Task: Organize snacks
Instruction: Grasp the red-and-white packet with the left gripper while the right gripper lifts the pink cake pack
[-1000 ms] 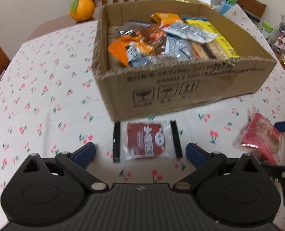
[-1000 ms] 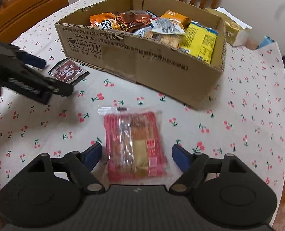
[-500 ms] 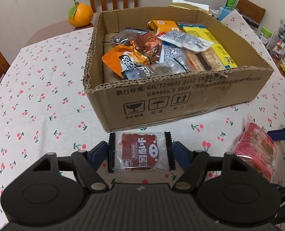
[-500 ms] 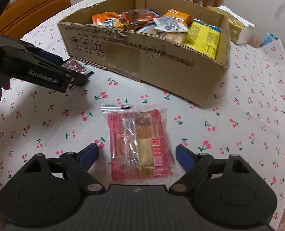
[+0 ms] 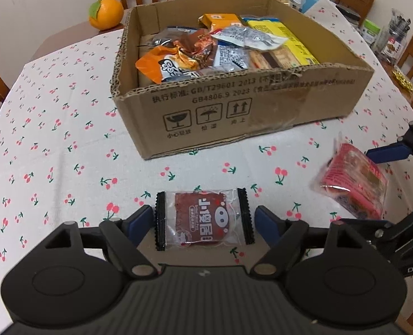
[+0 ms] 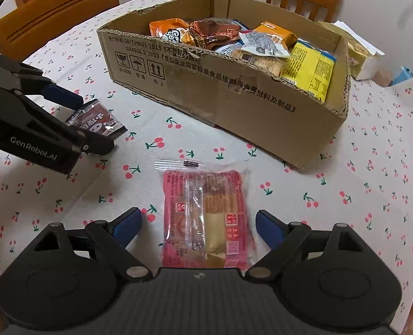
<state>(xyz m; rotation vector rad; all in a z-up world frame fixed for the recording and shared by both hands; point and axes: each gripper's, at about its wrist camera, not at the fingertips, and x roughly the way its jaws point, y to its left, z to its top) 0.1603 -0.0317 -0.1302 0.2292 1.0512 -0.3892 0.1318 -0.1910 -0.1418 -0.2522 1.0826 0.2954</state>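
Two hand-held black claws with blue fingertips are hovering over a counter covered in a white cherry-print cloth. The left claw (image 5: 203, 220) is straddling a small clear packet holding a dark red square snack (image 5: 202, 219); its jaws, having just been opening a little, are standing apart with the packet's black crimped ends just inside them, seemingly not pressed. The right claw (image 6: 198, 223) is standing apart around a pink and yellow wrapped cake packet (image 6: 206, 217), with clear gaps on both sides. Both packets are lying flat on the counter, just in front of an open brown cardboard box (image 5: 262, 111) already heaped with snacks.

To do this step well, each claw is probably needing to sink until its tips are bracketing the packet's body, then close gently, since the thin wrappers are likely to crumple or slip.

Whether the tips are touching the cloth is hard to tell, and the box's floor is hidden under its contents
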